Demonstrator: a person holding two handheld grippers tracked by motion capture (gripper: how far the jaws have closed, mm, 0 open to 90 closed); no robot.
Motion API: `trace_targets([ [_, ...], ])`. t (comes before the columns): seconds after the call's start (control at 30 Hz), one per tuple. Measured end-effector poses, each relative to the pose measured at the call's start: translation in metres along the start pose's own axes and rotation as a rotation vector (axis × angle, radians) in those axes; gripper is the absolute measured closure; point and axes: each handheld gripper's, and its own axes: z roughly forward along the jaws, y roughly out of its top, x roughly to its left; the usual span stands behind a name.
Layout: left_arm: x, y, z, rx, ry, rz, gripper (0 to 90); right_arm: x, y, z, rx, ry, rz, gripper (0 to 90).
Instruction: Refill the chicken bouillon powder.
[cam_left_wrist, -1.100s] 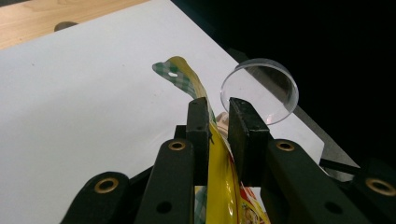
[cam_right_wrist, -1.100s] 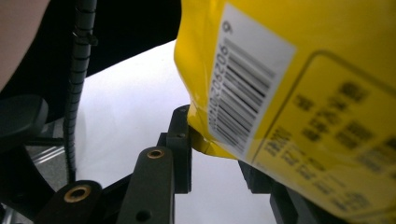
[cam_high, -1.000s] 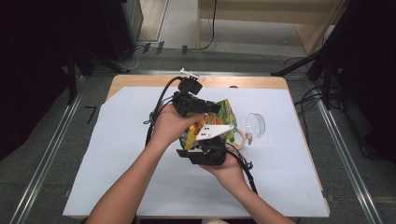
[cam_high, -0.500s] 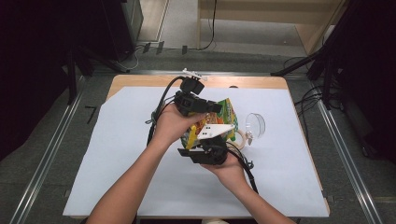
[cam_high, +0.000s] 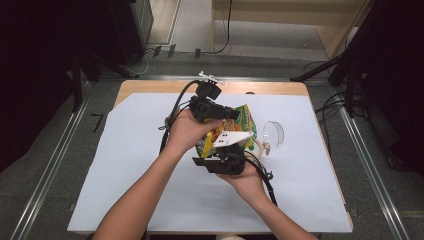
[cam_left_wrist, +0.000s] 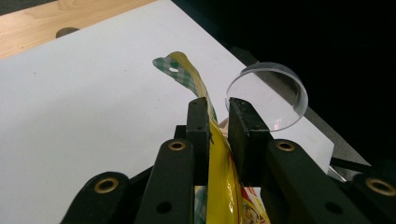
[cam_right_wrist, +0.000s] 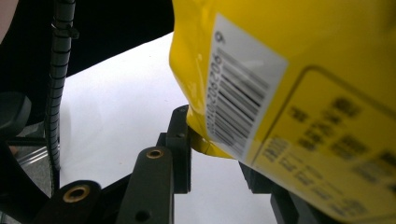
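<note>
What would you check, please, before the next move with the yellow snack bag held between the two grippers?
1. Left gripper grip: ok. Its jaws pinch the top edge of the yellow snack bag.
2. Right gripper grip: cannot tell. A bag corner sits between the jaws, but the far jaw is hidden behind the bag.
3. Bag seal: cannot tell. The checked top strip looks unbroken, but part is hidden by the jaws.
4. Clear bowl position: ok. It stands on the white sheet beside the bag.
5. Bag off the table: ok. The high view shows it lifted between both hands.
</note>
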Motion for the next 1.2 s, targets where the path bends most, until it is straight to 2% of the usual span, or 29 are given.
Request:
trace_targets([
  [0.07,0.0001,0.0006,-0.0003,0.002,-0.002,-0.006,79.0,0.0010,0.0008,-0.0010,-0.001,0.005,0.013,69.2],
  [0.27,0.0003,0.0005,-0.0009,0.006,0.001,0.001,78.8,0.0015,0.0010,-0.0005,-0.002,0.003,0.004,69.2],
  [0.4,0.0022,0.0011,-0.0014,-0.004,-0.006,-0.009,78.8,0.0012,0.0017,-0.0015,-0.002,-0.003,-0.006,68.8],
  [0.53,0.0011,0.0010,0.0001,0.007,-0.003,-0.001,78.8,0.0011,0.0010,-0.0010,0.000,-0.001,0.009,68.7],
  [0.83,0.0020,0.0020,-0.0009,0.018,-0.008,-0.015,78.7,0.0030,0.0019,-0.0013,-0.007,0.006,0.021,67.9],
  [1.1,-0.0007,0.0045,-0.0020,0.031,-0.007,-0.002,78.4,0.0046,0.0028,-0.0027,-0.020,0.012,0.026,68.3],
  [1.2,0.0026,0.0052,-0.0039,0.029,-0.014,-0.019,78.4,0.0058,0.0035,-0.0032,-0.026,0.013,0.018,68.2],
])
